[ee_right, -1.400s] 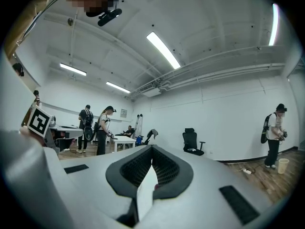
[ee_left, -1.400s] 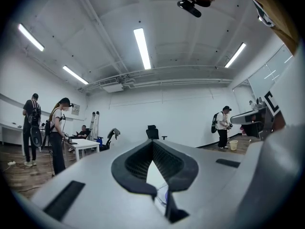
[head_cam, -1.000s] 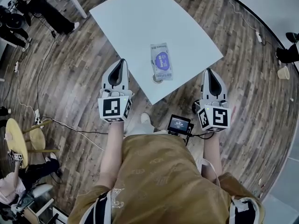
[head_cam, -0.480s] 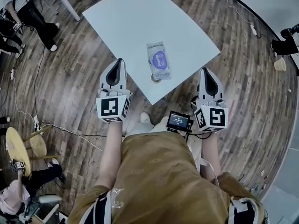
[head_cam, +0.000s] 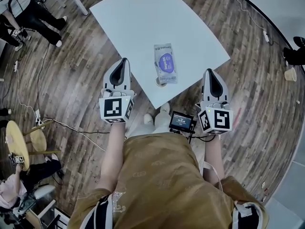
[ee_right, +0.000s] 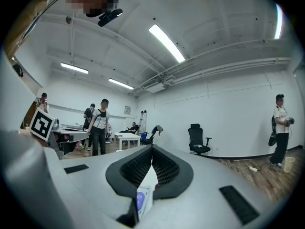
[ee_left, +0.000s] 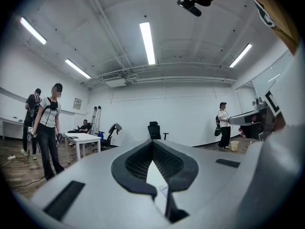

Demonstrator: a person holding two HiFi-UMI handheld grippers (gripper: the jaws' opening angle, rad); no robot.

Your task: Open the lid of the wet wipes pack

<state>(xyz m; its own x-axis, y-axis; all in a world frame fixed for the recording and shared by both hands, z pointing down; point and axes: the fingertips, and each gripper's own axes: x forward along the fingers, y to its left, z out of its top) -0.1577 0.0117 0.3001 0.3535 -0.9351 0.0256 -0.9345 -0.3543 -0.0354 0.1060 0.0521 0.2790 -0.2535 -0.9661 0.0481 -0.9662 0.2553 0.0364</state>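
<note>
— One white table [head_cam: 143, 18] fills the top of the head view, standing on a wood-plank floor [head_cam: 71, 80]. What lies on it?
— The wet wipes pack [head_cam: 165, 63], flat on the table near its front corner, long side pointing away from the person. Its purple oval lid [head_cam: 165, 61] faces up and sits flush with the pack.
— And the two tongs?
— Left gripper [head_cam: 124, 61] hangs over the floor just off the table's left edge. Right gripper [head_cam: 210, 72] hangs over the floor off the right edge. The pack is between them and a little ahead, touched by neither.
— Apart or together?
— Together, both. In the left gripper view the left gripper's [ee_left: 152, 143] tips meet with nothing pinched, and a corner of the pack [ee_left: 163, 190] shows through the gap lower down. The right gripper [ee_right: 152, 149] looks the same in its own view, with the pack [ee_right: 142, 200] visible beyond it.
— Anything smaller?
— A small round thing [head_cam: 160, 82] at the table edge, just below the pack.
</note>
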